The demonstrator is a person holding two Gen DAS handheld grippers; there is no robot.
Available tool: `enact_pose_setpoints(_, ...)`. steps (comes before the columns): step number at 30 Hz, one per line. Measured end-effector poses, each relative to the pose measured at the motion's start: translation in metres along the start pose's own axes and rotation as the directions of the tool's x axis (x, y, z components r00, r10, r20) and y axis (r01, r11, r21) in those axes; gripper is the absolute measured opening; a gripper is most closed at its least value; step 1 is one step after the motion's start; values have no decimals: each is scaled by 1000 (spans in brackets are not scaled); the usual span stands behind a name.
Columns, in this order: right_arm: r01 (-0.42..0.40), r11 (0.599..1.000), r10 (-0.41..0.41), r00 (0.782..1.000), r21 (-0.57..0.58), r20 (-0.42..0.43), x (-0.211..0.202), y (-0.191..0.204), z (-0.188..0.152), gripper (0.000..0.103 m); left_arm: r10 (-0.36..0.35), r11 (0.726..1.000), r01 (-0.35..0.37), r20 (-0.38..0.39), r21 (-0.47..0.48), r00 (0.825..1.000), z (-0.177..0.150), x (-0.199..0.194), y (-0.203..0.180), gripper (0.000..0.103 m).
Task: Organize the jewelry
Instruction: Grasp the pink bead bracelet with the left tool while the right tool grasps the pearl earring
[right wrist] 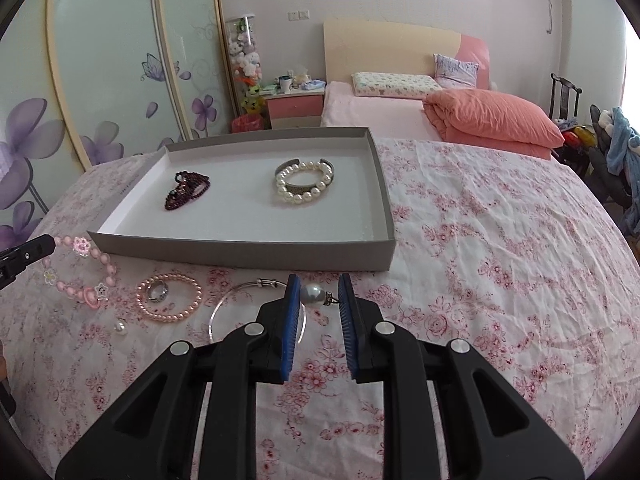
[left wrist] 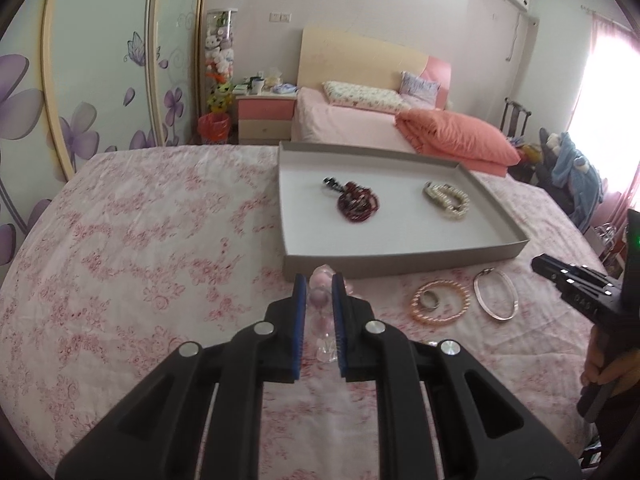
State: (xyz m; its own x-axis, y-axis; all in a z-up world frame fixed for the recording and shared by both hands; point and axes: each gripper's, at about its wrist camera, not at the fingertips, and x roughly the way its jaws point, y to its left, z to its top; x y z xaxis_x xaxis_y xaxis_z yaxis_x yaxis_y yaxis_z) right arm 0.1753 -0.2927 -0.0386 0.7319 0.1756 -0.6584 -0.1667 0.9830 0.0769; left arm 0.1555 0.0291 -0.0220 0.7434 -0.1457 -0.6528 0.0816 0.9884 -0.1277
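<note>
Step in hand, as judged: carrying loose pieces from the bed (right wrist: pixel 500 240) to the grey tray (right wrist: pixel 240 248), both claws loaded.

Left claw (left wrist: pixel 319 286) — pinching the pink bead bracelet (right wrist: pixel 86 276); the right wrist view shows the strand hanging from its tip just off the tray's near left corner, lower loop apparently on the bedspread (blurred, hard to confirm).

Right claw (right wrist: pixel 319 288) — narrowly set, pinching a pearl earring (right wrist: pixel 314 294) near the tray's front wall.

Already in the tray: dark red bead bracelet (right wrist: pixel 188 190) and white pearl bracelet (right wrist: pixel 306 182), well apart.

Awaiting on the bed, near the front wall: pink pearl bracelet (right wrist: pixel 170 298) with a ring (right wrist: pixel 157 291) inside it, silver bangle (left wrist: pixel 496 294), a loose pearl (right wrist: pixel 120 325).

Next move calls for lifting each piece clear of the wall and releasing over bare tray floor.

View differences: the left wrist view hides most of the pink strand behind its own fingers; only the right wrist view shows the loose pearl.
</note>
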Motion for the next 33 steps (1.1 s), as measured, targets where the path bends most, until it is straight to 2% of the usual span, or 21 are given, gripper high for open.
enact_pose_setpoints(8, -26, 1000, 26, 999, 0, 22, -8, 6, -2, 21, -28, 999, 27, 49, 19, 998, 3, -14, -12, 13)
enact_pose_setpoints(17, -45, 999, 46, 996, -9, 81, -22, 11, -2, 21, -49, 999, 49, 69, 12, 996, 4, -21, -16, 13)
enact_pose_setpoints(33, -69, 997, 77, 973, -44, 219, -58, 27, 6, 21, -82, 997, 82, 125, 5, 989, 13, -42, -25, 13)
